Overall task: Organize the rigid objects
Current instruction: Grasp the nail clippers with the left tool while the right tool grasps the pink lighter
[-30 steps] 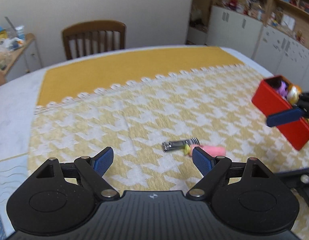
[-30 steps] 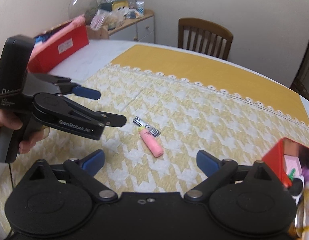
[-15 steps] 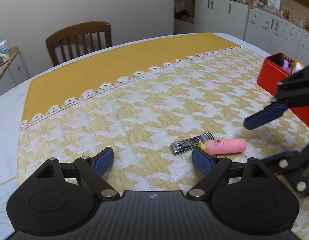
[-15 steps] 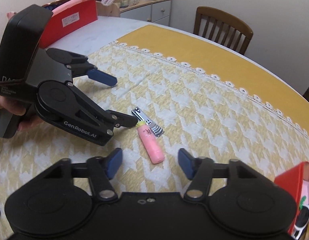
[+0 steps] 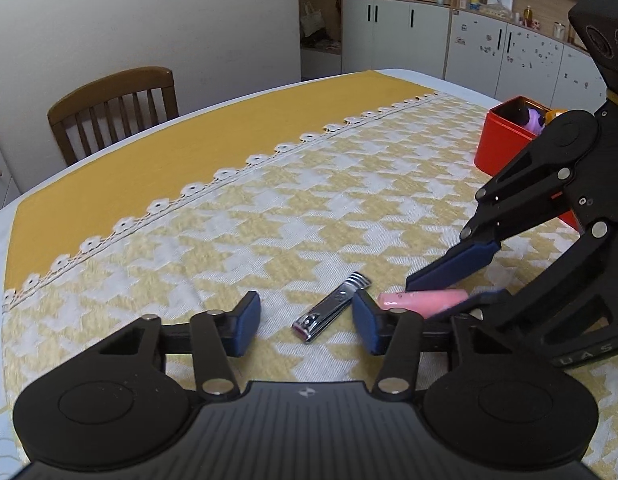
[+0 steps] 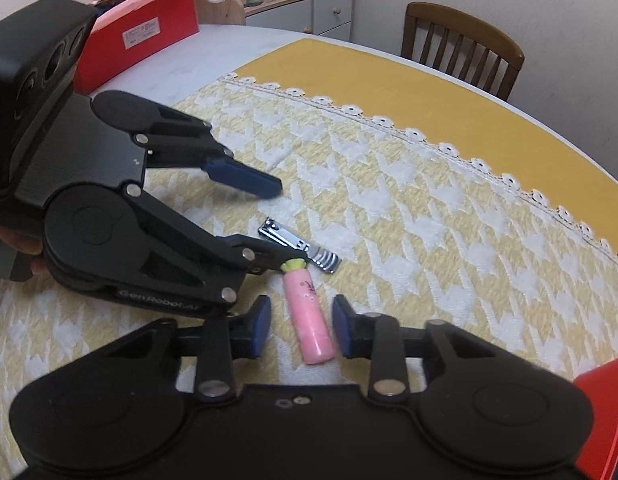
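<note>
A silver nail clipper (image 5: 333, 306) lies on the yellow houndstooth cloth (image 5: 309, 216), touching the green-capped end of a pink tube (image 6: 311, 320). My left gripper (image 5: 305, 322) hangs low over the cloth. Its jaws are closing, with the clipper between the blue pads and a gap on each side. My right gripper (image 6: 299, 322) points down at the pink tube. Its jaws are closing too, the tube lies lengthwise between the pads, and a sliver of cloth still shows on the left side. The two grippers are close together and almost cross.
A red box (image 5: 497, 140) with toys in it stands on the cloth to the right. A larger red box (image 6: 149, 36) sits at the table's far left edge. A wooden chair (image 5: 113, 112) stands behind the table. Cabinets line the back wall.
Both grippers came down toward the cloth and closer to each other. Their jaws narrowed, the left around the clipper and the right around the pink tube. Neither object has moved.
</note>
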Available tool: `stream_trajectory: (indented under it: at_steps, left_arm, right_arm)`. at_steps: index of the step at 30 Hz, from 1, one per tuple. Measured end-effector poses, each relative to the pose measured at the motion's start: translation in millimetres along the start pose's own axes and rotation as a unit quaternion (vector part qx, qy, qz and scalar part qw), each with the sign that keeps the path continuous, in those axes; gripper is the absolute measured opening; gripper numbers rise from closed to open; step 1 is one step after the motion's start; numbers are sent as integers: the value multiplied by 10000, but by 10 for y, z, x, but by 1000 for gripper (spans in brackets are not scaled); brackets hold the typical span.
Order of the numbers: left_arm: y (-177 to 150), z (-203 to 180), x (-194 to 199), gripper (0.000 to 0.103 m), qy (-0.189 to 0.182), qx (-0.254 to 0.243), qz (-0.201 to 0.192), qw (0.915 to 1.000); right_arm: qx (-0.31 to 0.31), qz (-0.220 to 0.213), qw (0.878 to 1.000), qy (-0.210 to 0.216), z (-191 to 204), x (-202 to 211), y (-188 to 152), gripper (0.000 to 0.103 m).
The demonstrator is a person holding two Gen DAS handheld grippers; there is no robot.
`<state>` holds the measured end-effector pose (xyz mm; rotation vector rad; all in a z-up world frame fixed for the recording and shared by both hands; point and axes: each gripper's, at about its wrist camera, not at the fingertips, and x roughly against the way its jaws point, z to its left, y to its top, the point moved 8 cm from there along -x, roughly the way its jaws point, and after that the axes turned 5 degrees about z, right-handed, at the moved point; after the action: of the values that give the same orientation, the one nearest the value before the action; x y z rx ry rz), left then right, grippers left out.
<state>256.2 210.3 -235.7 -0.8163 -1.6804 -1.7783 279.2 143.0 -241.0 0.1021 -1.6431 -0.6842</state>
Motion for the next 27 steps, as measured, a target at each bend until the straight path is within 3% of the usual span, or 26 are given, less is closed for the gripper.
stream_trajectory:
  at_steps: [2,7,13,17,27]
  left_arm:
    - [24,-49,-6,33,-52,-40,5,10000]
    - [55,-127,-30,23,11,-23,45,10000]
    - [70,-211,-33,11,242,108,101,9996]
    - [56,-243,-15,11,408,323,140,9985]
    - [-63,-320,144,11,403,727,320,9960]
  right_arm:
    - [-76,-18,10000,-13,-20,1,1,15]
    - [-301,-21,9994,-147,-73,26,-39,15]
    - [-987,-46,9943,-401,-157,102,-141,14]
    - [-1250,-103,9911,-456,-153,175,-212,14]
    - [-1719,-285,9838,-422,-115,472,-377,14]
